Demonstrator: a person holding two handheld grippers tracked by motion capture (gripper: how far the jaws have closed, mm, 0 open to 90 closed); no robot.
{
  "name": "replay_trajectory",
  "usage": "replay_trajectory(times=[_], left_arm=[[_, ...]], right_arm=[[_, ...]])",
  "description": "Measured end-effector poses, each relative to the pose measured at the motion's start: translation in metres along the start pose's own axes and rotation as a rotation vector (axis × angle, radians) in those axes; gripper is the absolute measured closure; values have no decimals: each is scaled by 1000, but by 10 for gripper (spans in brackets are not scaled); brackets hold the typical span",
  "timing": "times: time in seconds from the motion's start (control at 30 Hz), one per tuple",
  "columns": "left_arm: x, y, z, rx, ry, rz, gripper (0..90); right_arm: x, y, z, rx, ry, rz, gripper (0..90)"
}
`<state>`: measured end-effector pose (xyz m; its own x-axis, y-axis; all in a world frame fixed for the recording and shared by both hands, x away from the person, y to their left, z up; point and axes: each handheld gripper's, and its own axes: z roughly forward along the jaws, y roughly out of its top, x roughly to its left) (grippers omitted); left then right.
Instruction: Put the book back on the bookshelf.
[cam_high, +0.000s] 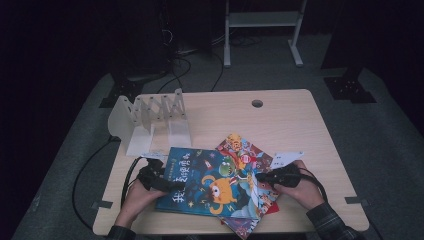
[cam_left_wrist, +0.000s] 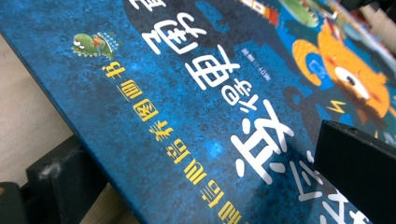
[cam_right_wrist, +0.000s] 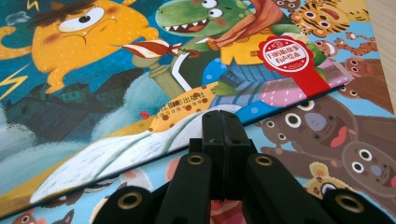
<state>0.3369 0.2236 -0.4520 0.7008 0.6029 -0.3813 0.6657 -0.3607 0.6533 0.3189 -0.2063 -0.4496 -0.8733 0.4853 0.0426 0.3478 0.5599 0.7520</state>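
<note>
Both my jaws are down at the blue book (cam_high: 205, 182), which lies flat on the table (cam_high: 295, 125) on top of a second picture book (cam_high: 250, 155). On my left gripper (cam_high: 172, 186) the jaws straddle the blue book's left edge, one above the cover, one beneath. My right gripper (cam_high: 261, 177) has its jaws pressed together, tips at the book's right edge, holding nothing. A white rack (cam_high: 150, 117) stands behind.
</note>
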Motion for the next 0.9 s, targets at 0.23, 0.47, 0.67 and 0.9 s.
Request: replay_trajectory(times=[0.23,0.47,0.67,0.9], left_arm=[[-6,7,-12,-51,-2,7,0],[-13,18,-23,-73,-8,34,0],[-20,31,-31,-90,-12,43,0],[-29,45,-41,-76,-25,64,0]], right_arm=[[2,2,1,7,25,4,895],[3,3,1,14,28,-1,895],[4,3,1,17,39,-4,895],[6,3,1,18,48,1,895]])
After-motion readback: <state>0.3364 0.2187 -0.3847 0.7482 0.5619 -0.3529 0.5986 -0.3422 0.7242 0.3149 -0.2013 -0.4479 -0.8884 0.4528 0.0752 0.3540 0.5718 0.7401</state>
